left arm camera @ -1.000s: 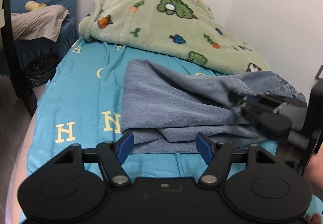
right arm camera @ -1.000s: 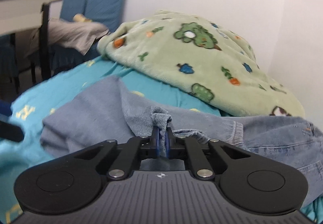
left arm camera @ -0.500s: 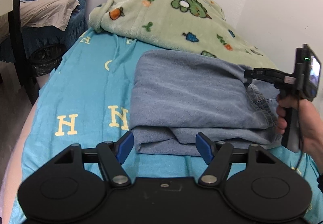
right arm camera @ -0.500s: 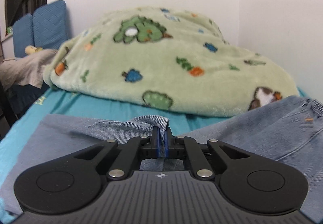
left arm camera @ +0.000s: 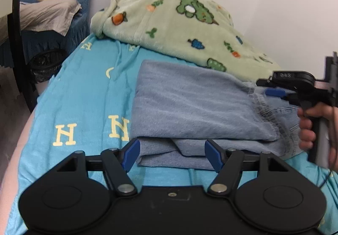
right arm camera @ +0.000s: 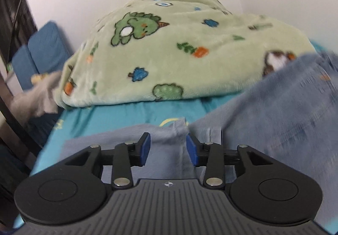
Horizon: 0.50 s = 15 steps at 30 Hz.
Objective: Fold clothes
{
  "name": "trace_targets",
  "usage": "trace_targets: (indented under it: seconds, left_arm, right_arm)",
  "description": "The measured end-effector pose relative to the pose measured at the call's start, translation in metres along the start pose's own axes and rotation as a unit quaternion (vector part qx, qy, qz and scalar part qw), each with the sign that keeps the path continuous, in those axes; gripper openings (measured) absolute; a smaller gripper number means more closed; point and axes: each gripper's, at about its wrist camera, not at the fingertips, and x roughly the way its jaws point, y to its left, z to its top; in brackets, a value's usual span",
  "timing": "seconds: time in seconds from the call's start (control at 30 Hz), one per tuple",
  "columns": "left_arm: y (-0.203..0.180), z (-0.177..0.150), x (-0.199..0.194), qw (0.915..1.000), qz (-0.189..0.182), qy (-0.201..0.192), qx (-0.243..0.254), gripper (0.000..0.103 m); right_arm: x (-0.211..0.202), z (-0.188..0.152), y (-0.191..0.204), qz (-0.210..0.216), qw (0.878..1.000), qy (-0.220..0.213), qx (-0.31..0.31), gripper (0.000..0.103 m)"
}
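Denim jeans point(left arm camera: 190, 108): folded on bed point(left arm camera: 84, 91), long axis sideways.
right gripper point(right arm camera: 168, 148): opening, hem loose between pads.
left gripper point(left arm camera: 172, 153): apart, straddling near edge, empty.

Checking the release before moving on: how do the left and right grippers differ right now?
The left gripper has wider-spread fingers, at the jeans' near folded edge; the right gripper is narrower, its jaws opening over the far hem. Both have blue fingers, and neither pinches cloth.
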Motion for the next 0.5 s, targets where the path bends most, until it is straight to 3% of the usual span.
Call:
trace_targets:
  seconds: [0.13,0.23,0.4,0.5]
  left_arm:
    - [-0.001,0.003,-0.016,0.9998,-0.012,-0.015,-0.005,0.066]
    - [-0.001,0.004,-0.022,0.9994,-0.022,-0.022,-0.014,0.066]
    - [-0.002,0.002,-0.027,0.9991,-0.031,-0.024,-0.018,0.066]
    - [-0.001,0.002,-0.028,0.9989,-0.032,-0.026,-0.021,0.066]
  right_arm:
    - [-0.042,-0.026,-0.008,-0.006,0.999,0.028,0.016,0.041]
    - [-0.059,-0.05,-0.021,-0.019,0.995,0.065,0.078,0.043]
    - [-0.052,-0.068,-0.026,0.032,0.977,0.09,0.189,0.05]
    - [-0.032,-0.074,-0.028,0.025,0.97,0.095,0.22,0.058]
